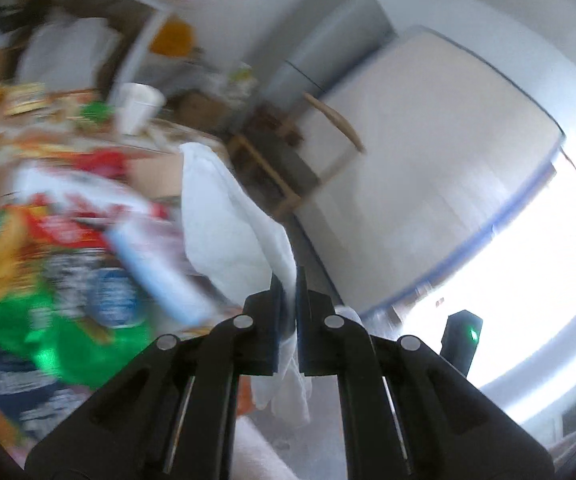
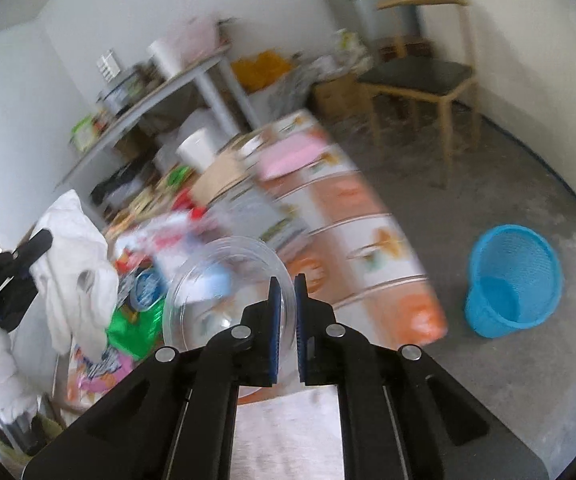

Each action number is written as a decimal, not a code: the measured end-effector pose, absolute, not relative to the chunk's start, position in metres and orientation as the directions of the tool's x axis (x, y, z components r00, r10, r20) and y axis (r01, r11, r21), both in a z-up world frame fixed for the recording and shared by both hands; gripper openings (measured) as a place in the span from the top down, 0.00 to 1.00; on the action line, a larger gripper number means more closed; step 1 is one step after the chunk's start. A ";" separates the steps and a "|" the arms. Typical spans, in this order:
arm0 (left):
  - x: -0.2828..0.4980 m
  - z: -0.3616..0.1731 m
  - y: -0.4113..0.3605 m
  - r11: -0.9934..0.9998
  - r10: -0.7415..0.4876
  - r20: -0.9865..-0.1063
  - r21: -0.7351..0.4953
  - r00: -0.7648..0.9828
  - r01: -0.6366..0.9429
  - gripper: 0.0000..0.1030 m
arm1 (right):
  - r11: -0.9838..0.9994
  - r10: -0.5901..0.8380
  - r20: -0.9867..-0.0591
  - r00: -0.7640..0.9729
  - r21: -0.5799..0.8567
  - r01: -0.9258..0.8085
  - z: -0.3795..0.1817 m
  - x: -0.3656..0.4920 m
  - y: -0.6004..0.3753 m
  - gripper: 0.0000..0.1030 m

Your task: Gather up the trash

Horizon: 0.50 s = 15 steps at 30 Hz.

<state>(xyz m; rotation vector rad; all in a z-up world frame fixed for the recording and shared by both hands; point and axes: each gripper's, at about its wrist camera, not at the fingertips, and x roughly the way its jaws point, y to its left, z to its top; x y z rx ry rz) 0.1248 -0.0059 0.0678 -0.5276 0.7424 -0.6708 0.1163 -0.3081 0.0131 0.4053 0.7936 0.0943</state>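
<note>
**Both hands loaded, blue bin down on the floor**

My biggest worry is the clear, round plastic container (image 2: 224, 292): my right gripper (image 2: 286, 300) pinches only its thin rim, so a quick swing could twist it loose or let it slip from the fingers before I reach the blue mesh plastic wastebasket (image 2: 514, 280). That bin stands on the concrete floor, well apart from the table with the orange-and-white patterned cloth (image 2: 368, 240), so the carry is long. The crumpled white paper tissue (image 1: 232, 220) is the other risk; it is limp, trails out either side of my left gripper (image 1: 288, 292), and could tear or snag on the litter.

The left fingers are clenched on the tissue, which rises ahead of them and droops below. The right fingers are clamped on the container's near edge, its body hanging ahead and left of them, above the tabletop. Bright snack wrappers (image 1: 48, 280) lie on the tabletop, left of the tissue.
</note>
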 end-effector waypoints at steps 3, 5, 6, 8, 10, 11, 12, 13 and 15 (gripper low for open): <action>0.141 0.068 -0.073 0.635 -0.771 -0.460 -0.619 0.441 0.462 0.96 | 0.893 0.159 -0.672 0.723 0.410 0.185 0.011 0.099 -0.356 0.93; 0.157 0.060 -0.127 0.614 -0.787 -0.509 -0.601 0.347 0.512 0.96 | 0.864 0.106 -0.682 0.724 0.424 0.273 0.005 0.087 -0.393 0.93; 0.166 0.053 -0.155 0.604 -0.790 -0.535 -0.596 0.300 0.529 0.96 | 0.850 0.076 -0.692 0.718 0.422 0.317 0.000 0.082 -0.410 0.93; 0.179 0.039 -0.206 0.601 -0.775 -0.585 -0.567 0.238 0.564 0.96 | 0.817 0.022 -0.714 0.700 0.415 0.399 -0.012 0.075 -0.443 0.93; 0.190 0.024 -0.253 0.599 -0.752 -0.630 -0.531 0.194 0.599 0.95 | 0.782 0.002 -0.736 0.677 0.424 0.458 -0.028 0.071 -0.471 0.93; 0.197 0.013 -0.281 0.601 -0.734 -0.658 -0.511 0.170 0.614 0.95 | 0.759 0.000 -0.746 0.666 0.433 0.486 -0.039 0.072 -0.487 0.93; 0.204 0.000 -0.306 0.601 -0.716 -0.683 -0.498 0.145 0.625 0.95 | 0.739 -0.002 -0.757 0.654 0.440 0.511 -0.048 0.073 -0.500 0.93; 0.208 -0.008 -0.322 0.601 -0.704 -0.699 -0.491 0.127 0.631 0.95 | 0.721 -0.001 -0.767 0.642 0.445 0.532 -0.057 0.076 -0.513 0.93; 0.224 -0.030 -0.364 0.601 -0.672 -0.736 -0.476 0.084 0.641 0.95 | 0.674 0.013 -0.783 0.622 0.466 0.573 -0.080 0.086 -0.540 0.93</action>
